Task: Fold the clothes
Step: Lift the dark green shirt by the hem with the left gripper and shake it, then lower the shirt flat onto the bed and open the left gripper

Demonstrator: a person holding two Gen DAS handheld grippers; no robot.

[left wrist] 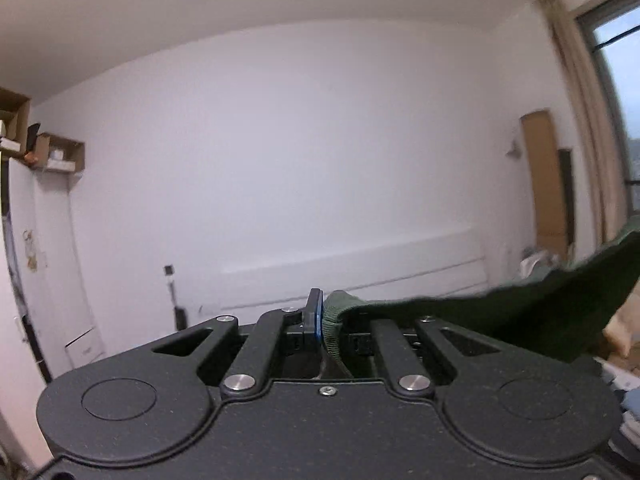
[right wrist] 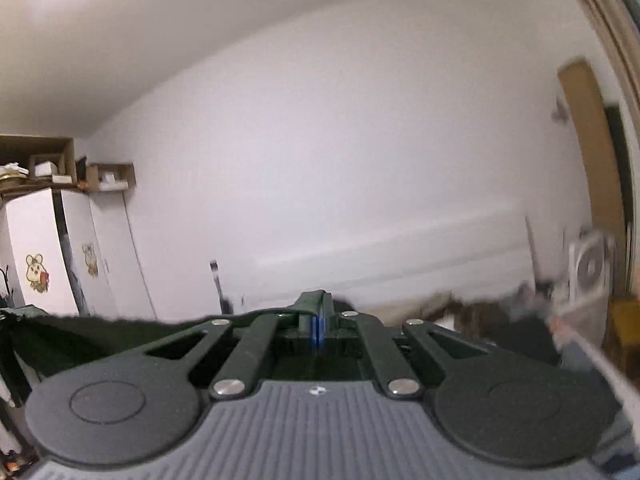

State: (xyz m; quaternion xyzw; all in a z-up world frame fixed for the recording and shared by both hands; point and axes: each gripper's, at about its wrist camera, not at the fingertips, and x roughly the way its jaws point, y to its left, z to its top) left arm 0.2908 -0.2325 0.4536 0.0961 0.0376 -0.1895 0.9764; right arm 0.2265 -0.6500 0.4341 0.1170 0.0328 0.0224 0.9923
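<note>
A white wall [left wrist: 280, 160] fills both wrist views, with white cupboards [right wrist: 36, 248] bearing cartoon stickers and cardboard boxes [right wrist: 40, 164] on top at the left. The dark green garment [left wrist: 540, 312] hangs raised in the air, stretching rightward from the left gripper [left wrist: 326, 320] and leftward from the right gripper [right wrist: 319, 320]. The left gripper's jaws are clamped on the garment's ribbed edge; the right gripper's jaws are pressed together on thin fabric.

right gripper [right wrist: 319, 322] clamped on dark green garment [right wrist: 100, 334], white wall [right wrist: 320, 160]
</note>
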